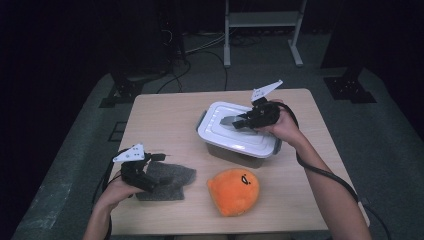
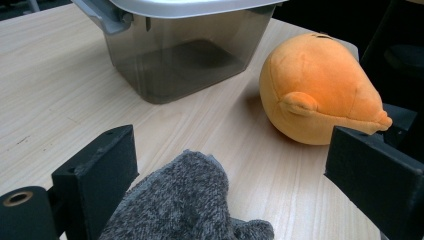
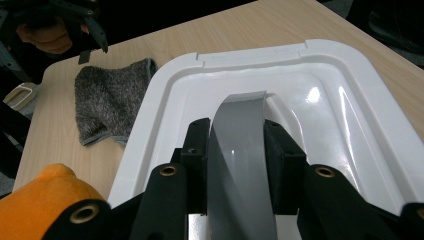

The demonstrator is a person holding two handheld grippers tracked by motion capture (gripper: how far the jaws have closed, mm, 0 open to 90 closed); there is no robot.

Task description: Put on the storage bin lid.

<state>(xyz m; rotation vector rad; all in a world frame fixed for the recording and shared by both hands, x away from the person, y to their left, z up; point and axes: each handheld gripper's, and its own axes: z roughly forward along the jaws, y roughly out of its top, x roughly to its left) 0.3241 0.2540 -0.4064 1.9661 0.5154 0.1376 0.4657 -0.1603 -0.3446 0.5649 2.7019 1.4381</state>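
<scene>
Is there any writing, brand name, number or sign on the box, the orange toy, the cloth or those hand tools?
None can be read.
White lid and its grey handle: plain, no lettering.
Orange plush toy: a dark stitched face mark, not writing.
Grey cloth: no tag showing.
Left gripper and right gripper: no readable marking.

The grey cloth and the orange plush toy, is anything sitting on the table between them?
No, just bare wood: in the high view, the table lies bare between the grey cloth and the orange plush toy.
</scene>
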